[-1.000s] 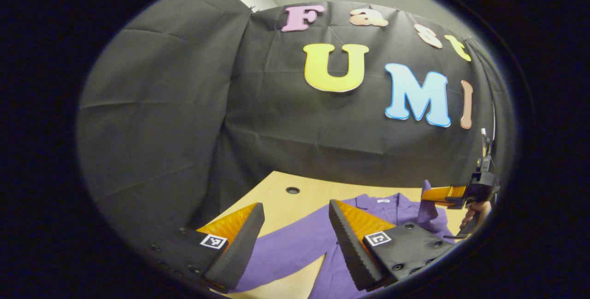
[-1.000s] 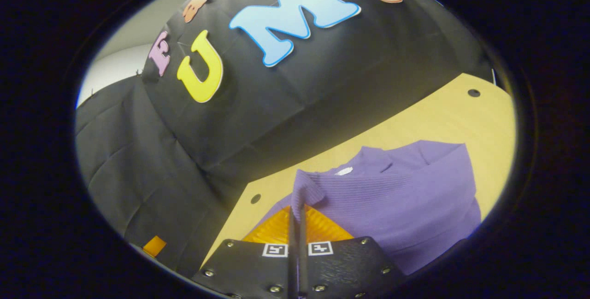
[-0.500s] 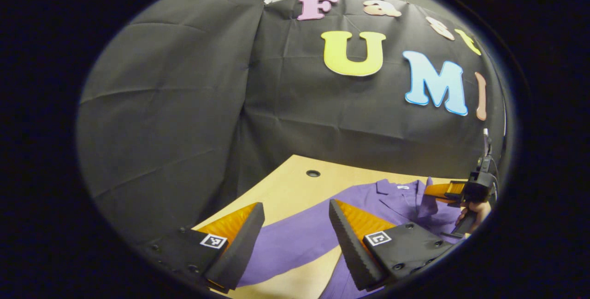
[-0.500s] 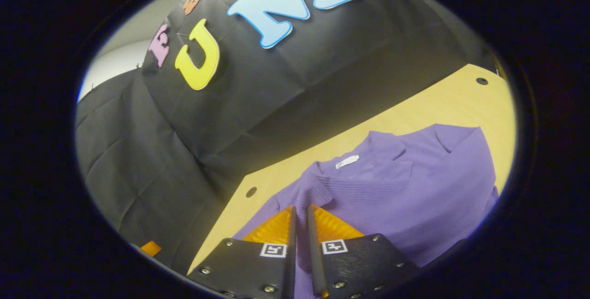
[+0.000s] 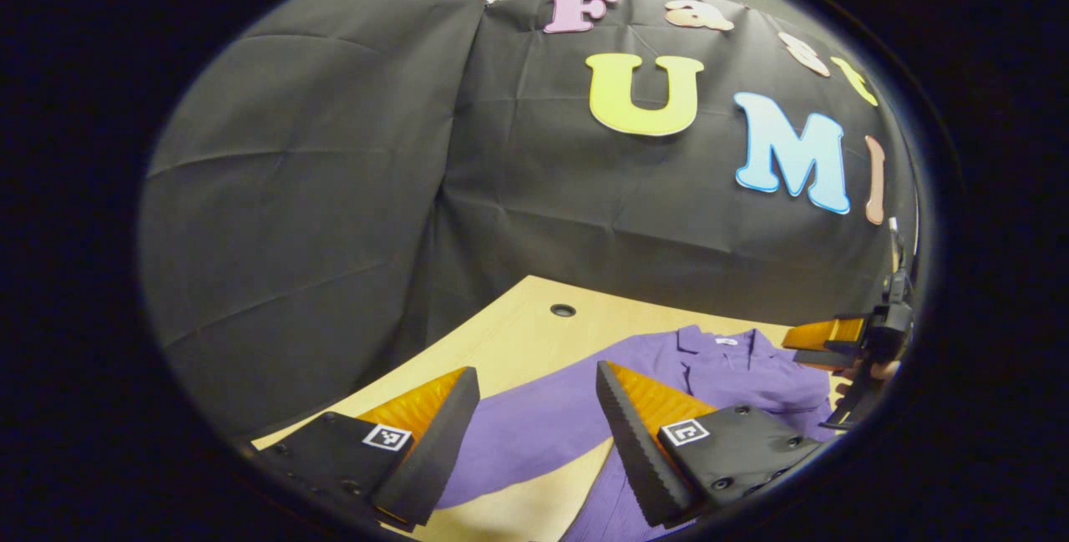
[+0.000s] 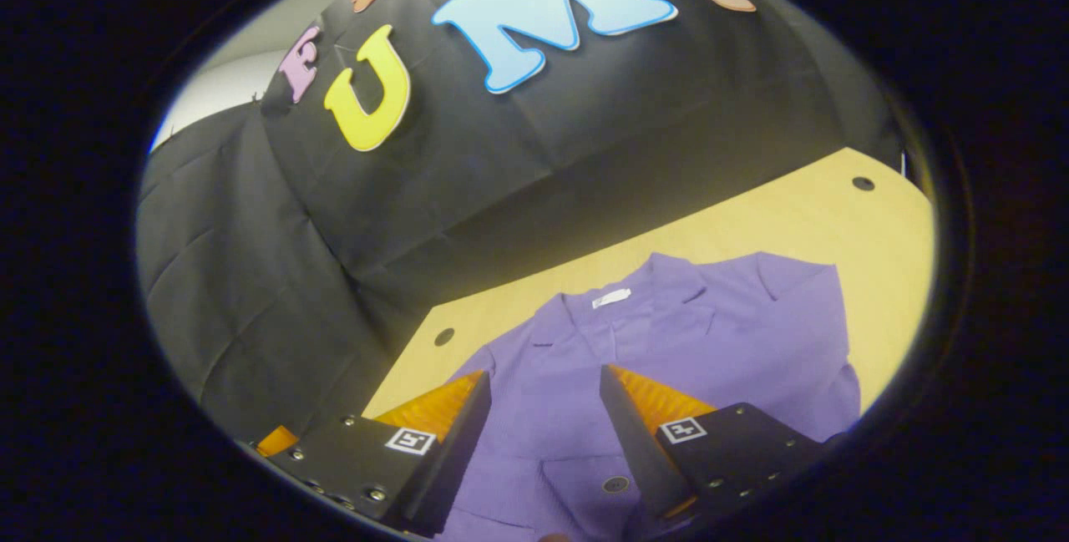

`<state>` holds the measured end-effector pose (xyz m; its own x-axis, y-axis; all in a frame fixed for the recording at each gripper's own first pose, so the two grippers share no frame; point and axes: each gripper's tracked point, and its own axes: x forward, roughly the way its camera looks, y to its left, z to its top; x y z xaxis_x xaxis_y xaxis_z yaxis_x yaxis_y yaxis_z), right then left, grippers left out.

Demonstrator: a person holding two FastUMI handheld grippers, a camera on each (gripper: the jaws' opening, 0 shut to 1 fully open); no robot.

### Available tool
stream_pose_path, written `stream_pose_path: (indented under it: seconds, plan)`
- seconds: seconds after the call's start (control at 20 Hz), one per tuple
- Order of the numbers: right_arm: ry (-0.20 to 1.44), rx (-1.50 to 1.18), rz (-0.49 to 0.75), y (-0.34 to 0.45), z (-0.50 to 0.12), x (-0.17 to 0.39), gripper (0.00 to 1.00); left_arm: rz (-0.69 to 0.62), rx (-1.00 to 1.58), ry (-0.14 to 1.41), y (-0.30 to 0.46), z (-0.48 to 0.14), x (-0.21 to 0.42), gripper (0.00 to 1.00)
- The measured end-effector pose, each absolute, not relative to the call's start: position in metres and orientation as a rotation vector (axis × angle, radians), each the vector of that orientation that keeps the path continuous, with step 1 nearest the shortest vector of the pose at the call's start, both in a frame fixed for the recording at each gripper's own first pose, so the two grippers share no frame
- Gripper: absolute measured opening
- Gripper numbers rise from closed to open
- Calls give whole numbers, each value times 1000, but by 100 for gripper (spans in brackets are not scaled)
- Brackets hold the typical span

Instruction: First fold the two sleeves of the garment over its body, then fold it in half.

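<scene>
Left gripper [image 5: 534, 408]: mine, wide open, nothing between the fingers. It hangs above the table with the garment's outstretched sleeve showing through the gap, not touching it as far as I can tell.

Right gripper [image 6: 543, 408]: also spread wide, holding nothing. It hovers over the chest of the garment. In the left gripper view I can spot it off at the right edge [image 5: 823, 344], orange fingers parted, with a bit of my hand [image 5: 877, 371] under it.

Garment [image 6: 668, 341]: a purple knit top with a collar, lying flat on the table, neck end toward the black cloth wall. There's a small white label [image 6: 610, 298] inside the collar and a button [image 6: 615, 484] low on the front, between my right gripper's fingers.

Left sleeve [image 5: 534, 433]: stretched out diagonally away from the body, flat on the wood, not folded in yet.

Right side: in the right gripper view the purple fabric on that side looks laid over the body, edge running down the right of the chest, but honestly I can't tell exactly where the sleeve ends.

Table [image 6: 752, 225]: light wood, with a dark round hole [image 6: 863, 184] at the far right corner and another [image 6: 444, 336] near the garment's left shoulder.
</scene>
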<state>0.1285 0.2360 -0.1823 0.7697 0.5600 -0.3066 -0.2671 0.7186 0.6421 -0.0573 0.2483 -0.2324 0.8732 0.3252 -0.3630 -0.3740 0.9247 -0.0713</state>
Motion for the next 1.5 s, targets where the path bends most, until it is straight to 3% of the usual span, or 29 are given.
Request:
stream_pose_path:
  seconds: [0.25, 0.3, 0.7, 1.1, 1.5]
  plan:
    - [417, 464, 430, 197, -160, 119, 84, 491, -150, 411, 275, -260, -72, 94]
    - [413, 437, 423, 189, -159, 116, 93, 533, -157, 426, 287, -265, -78, 94]
    - [362, 308, 386, 147, -137, 92, 93, 808, -206, 604, 354, -321, -134, 94]
    - [387, 337, 374, 151, -134, 86, 93, 929, -289, 706, 361, -343, -147, 95]
    - [401, 340, 380, 153, -133, 79, 93, 958, -321, 794, 358, -346, -151, 94]
